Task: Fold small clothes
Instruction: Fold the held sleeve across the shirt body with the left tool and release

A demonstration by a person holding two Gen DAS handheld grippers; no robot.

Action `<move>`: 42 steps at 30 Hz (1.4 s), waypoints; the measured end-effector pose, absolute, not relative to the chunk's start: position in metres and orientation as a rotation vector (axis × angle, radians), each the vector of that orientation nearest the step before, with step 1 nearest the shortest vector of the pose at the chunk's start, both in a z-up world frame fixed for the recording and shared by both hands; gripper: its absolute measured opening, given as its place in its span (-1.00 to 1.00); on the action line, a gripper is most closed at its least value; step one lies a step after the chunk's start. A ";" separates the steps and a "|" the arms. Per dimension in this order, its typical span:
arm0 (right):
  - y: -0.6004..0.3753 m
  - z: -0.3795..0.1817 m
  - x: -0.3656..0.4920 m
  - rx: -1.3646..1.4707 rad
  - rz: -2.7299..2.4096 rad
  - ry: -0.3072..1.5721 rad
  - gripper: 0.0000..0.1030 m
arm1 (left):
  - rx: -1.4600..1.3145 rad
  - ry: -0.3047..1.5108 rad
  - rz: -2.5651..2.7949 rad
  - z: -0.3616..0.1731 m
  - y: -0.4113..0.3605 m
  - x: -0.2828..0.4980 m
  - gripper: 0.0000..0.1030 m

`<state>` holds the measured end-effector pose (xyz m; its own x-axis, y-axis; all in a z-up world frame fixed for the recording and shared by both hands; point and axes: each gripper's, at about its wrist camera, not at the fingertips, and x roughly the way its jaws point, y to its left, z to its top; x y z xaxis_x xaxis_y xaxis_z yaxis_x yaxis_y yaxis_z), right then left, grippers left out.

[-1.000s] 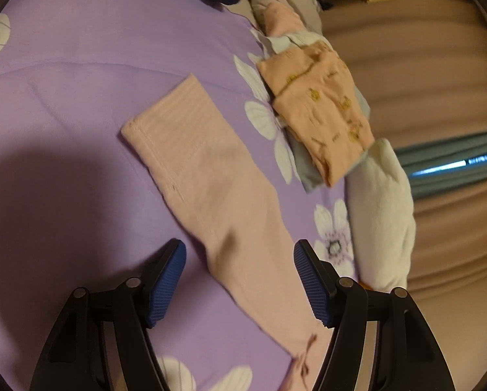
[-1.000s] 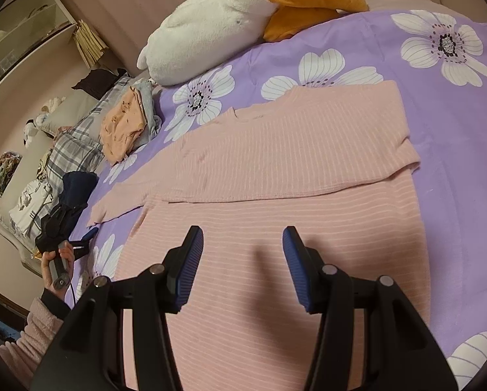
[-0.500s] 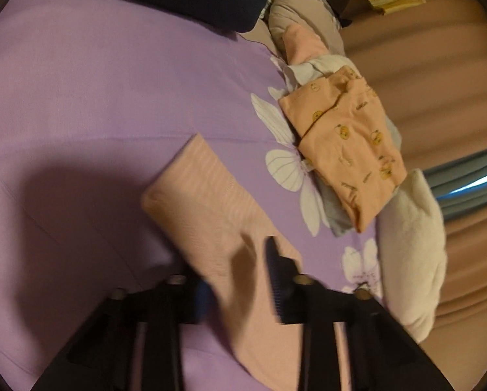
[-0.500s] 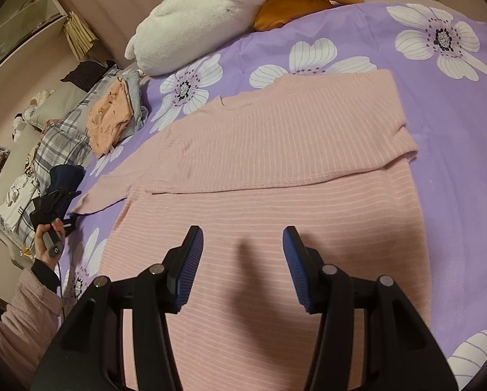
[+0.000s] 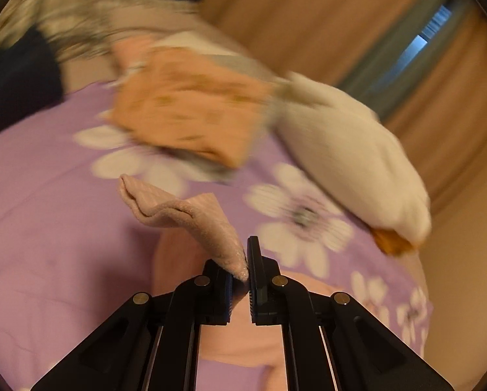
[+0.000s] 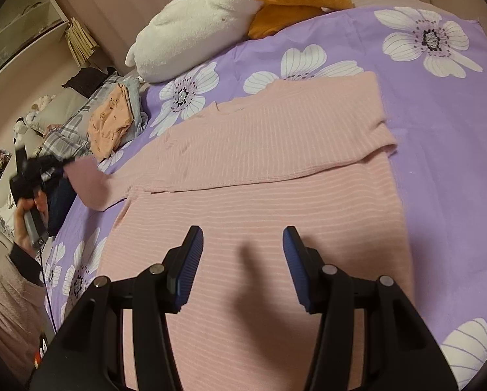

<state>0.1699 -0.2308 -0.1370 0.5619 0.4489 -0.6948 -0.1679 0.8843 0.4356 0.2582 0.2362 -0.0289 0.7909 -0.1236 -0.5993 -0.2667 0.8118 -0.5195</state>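
The pink ribbed sweater lies flat on the purple flowered bedspread, its far half already folded over the body. The landmark here is the white plush goose lying along the head of the bed: the sweater spreads out just on the near side of it, neckline toward the goose.

The left claw is clamped on the cuff end of the sweater's sleeve; its jaws have just been closing, and the pink knit is pinched between the pads, the cuff curling up and away from the bedspread. In the right wrist view that same claw appears far to the left of the goose, held in a person's hand, with the sleeve lifted off the bed. The left wrist view is blurred.

The right claw hangs over the lower body of the sweater with its jaws apart and nothing between them, on the side of the garment away from the goose.

A folded stack topped by an orange printed garment sits beside the goose's tail end, just off the sweater's shoulder, resting against plaid cloth.
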 end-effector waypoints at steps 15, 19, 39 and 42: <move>-0.295 -0.142 0.147 0.416 0.272 0.891 0.00 | -0.187 0.903 -0.282 -0.072 -0.040 0.284 -0.90; -0.305 -0.144 0.146 0.445 0.254 0.894 0.03 | -0.139 1.023 -0.302 -0.104 -0.070 0.286 -0.66; -0.236 -0.162 0.275 0.573 0.409 0.988 0.09 | -0.265 0.987 -0.193 -0.096 0.082 0.194 0.35; -0.217 -0.172 0.297 0.472 0.349 1.037 -0.37 | -0.322 0.990 -0.134 -0.099 0.115 0.180 0.36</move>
